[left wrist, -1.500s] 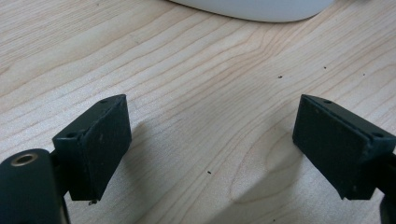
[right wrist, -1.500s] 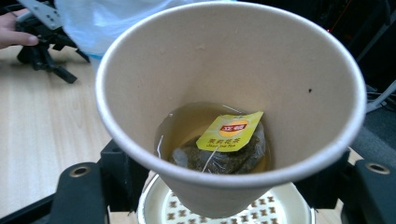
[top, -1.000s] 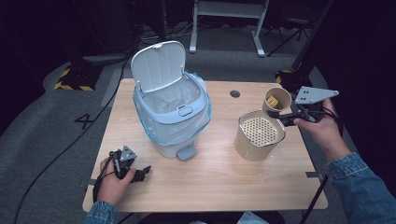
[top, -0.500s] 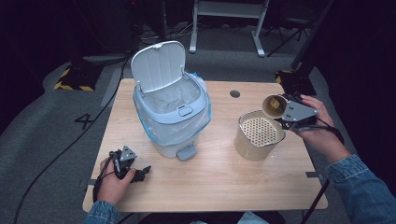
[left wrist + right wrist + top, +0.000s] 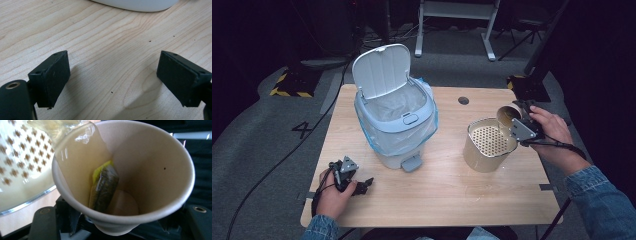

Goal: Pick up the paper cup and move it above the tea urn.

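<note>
The table (image 5: 447, 190) is showing pale wood with a matt, smooth grain. The bin (image 5: 394, 120) is looking like smooth plastic with a soft sheen, and a thin clear film liner (image 5: 377, 142) is hanging over its rim. The strainer (image 5: 487, 145) is gleaming like cream enamelled metal, its top pierced with holes. The cup (image 5: 130, 170) is looking like matt paper, wet liquid (image 5: 75, 157) shining inside it around a soggy tea bag (image 5: 103, 187). The left gripper (image 5: 112, 75) is showing matt black pads.
</note>
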The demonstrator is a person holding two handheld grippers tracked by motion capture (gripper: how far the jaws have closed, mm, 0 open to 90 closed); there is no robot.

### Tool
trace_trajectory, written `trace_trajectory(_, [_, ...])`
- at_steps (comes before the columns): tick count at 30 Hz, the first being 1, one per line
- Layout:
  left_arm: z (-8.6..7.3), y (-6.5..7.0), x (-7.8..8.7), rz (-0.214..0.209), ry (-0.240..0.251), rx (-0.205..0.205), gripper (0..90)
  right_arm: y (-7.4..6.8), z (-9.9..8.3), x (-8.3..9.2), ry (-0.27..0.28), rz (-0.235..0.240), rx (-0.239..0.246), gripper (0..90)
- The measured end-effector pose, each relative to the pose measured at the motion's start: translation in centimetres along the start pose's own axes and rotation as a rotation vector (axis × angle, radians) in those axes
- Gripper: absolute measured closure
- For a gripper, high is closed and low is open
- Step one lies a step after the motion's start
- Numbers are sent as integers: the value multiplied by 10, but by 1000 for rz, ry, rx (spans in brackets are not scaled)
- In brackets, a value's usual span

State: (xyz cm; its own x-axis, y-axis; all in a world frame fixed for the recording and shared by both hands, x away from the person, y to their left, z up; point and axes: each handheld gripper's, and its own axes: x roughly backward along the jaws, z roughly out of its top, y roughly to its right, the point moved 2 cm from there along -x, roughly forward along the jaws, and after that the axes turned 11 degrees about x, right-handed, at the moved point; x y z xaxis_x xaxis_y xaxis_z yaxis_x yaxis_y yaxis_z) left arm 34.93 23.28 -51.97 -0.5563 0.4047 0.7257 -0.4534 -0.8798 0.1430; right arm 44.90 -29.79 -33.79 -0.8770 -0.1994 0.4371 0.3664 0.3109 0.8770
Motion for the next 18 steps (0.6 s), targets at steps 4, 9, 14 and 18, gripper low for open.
trace_trajectory(4, [0, 0, 0, 0, 0, 0, 117, -4, 1, -1, -56, -29, 108, 316])
trace_trajectory(9, [0, 0, 0, 0, 0, 0, 118, -6, 5, -1, -132, -77, 252, 316])
trace_trajectory(14, [0, 0, 0, 0, 0, 0, 117, -8, 10, 1, -202, -162, 408, 316])
trace_trajectory(18, [0, 0, 0, 0, 0, 0, 118, -9, 14, 2, -238, -210, 512, 316])
